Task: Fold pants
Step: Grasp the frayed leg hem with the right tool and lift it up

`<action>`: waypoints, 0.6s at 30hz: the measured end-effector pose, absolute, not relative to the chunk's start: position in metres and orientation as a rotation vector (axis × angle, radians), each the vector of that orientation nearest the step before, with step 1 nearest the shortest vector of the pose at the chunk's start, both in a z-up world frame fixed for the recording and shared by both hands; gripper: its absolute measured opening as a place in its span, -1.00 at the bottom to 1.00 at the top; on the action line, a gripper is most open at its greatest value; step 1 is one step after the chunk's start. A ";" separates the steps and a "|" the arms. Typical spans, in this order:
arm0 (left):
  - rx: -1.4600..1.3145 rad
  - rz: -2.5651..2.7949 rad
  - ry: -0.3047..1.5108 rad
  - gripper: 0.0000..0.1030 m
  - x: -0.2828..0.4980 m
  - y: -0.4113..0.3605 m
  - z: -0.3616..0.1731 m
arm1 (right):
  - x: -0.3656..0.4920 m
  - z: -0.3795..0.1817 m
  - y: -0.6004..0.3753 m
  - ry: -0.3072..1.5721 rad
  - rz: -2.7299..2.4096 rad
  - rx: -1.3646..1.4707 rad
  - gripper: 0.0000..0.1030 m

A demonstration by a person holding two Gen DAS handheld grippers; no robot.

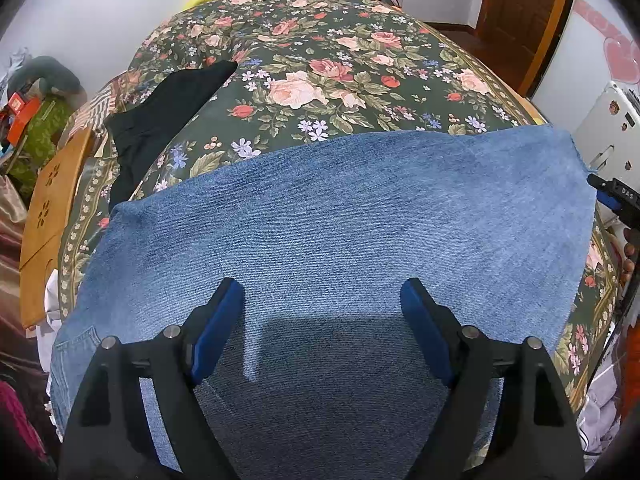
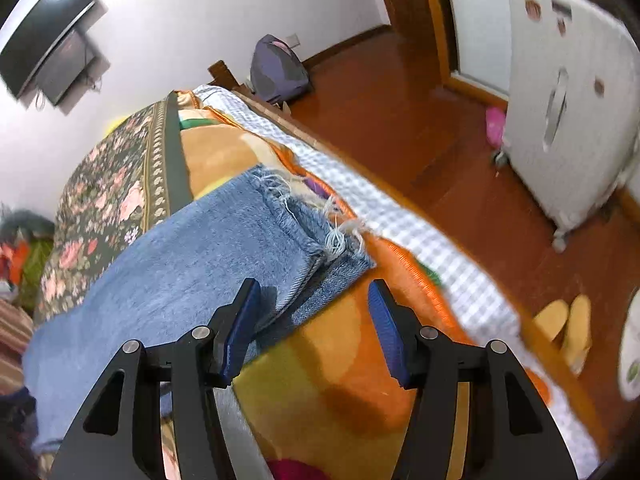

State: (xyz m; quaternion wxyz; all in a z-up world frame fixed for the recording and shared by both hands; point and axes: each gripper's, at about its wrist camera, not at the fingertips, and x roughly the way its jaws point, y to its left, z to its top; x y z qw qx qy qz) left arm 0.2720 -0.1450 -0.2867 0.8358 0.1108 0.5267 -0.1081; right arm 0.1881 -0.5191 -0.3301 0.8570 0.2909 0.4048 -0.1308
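Blue denim pants [image 1: 340,208] lie flat across the floral bedspread [image 1: 320,60], spread from left to right. My left gripper [image 1: 322,286] hovers open over the near part of the denim, with nothing between its fingers. In the right wrist view the pants [image 2: 180,272] end in a frayed hem [image 2: 312,220] resting on an orange blanket [image 2: 320,380]. My right gripper [image 2: 314,286] stands open at that hem corner; the pads do not press the cloth. One fingertip [image 1: 608,194] of the right gripper shows just beyond the pants' right edge in the left wrist view.
A black garment [image 1: 160,120] lies on the bed's far left, beside a wooden board [image 1: 48,220]. A checked sheet [image 2: 400,220] marks the bed edge. Beyond it are the wooden floor [image 2: 400,120], a white appliance [image 2: 572,100], yellow slippers [image 2: 568,328] and a backpack [image 2: 280,68].
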 end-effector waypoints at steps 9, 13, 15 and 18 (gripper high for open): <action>0.227 -0.232 1.106 0.67 0.273 -0.144 -0.288 | 0.197 -0.326 -0.522 0.823 -0.271 0.622 -0.73; 0.225 -0.232 1.123 0.67 0.274 -0.144 -0.286 | 0.196 -0.307 -0.516 0.795 -0.281 0.553 -0.81; 0.218 -0.239 1.134 0.67 0.274 -0.143 -0.284 | 0.194 -0.292 -0.514 0.764 -0.266 0.543 -0.82; 0.206 -0.234 1.124 0.67 0.270 -0.140 -0.277 | 0.190 -0.255 -0.505 0.698 -0.217 0.512 -0.82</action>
